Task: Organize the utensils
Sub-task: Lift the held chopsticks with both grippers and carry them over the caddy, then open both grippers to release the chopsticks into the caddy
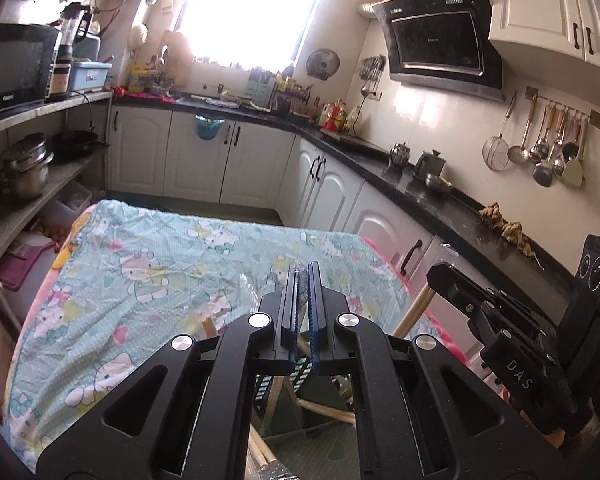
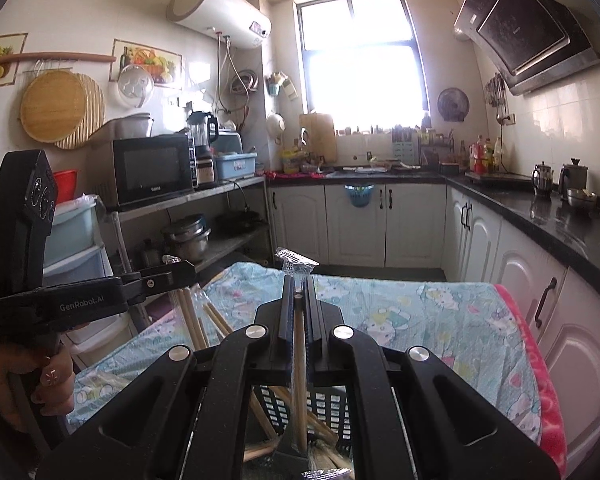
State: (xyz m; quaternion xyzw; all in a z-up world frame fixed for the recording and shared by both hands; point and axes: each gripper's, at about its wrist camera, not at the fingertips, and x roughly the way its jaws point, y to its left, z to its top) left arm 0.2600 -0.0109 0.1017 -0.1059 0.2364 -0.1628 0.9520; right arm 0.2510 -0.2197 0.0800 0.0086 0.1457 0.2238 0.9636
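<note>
My left gripper (image 1: 303,270) is shut on a clear plastic wrapper of a wooden utensil pack; the wrapper's tip (image 1: 299,269) shows between the pads. My right gripper (image 2: 298,280) is shut on a plastic-wrapped wooden utensil (image 2: 299,360) that runs down between its fingers, with the crinkled wrapper end (image 2: 294,261) above the tips. Below both grippers stands a black perforated basket (image 2: 328,404) holding several wooden utensils (image 2: 260,412). The basket also shows in the left wrist view (image 1: 300,372). In the right wrist view the left gripper (image 2: 168,272) holds wooden sticks (image 2: 190,316) in plastic.
A table with a turquoise cartoon cloth (image 1: 160,264) lies ahead, with a pink edge (image 2: 540,368). White cabinets and a black counter (image 1: 440,196) run at the right. A shelf with a microwave (image 2: 152,170) and pots stands at the left. The right gripper (image 1: 460,284) is close at right.
</note>
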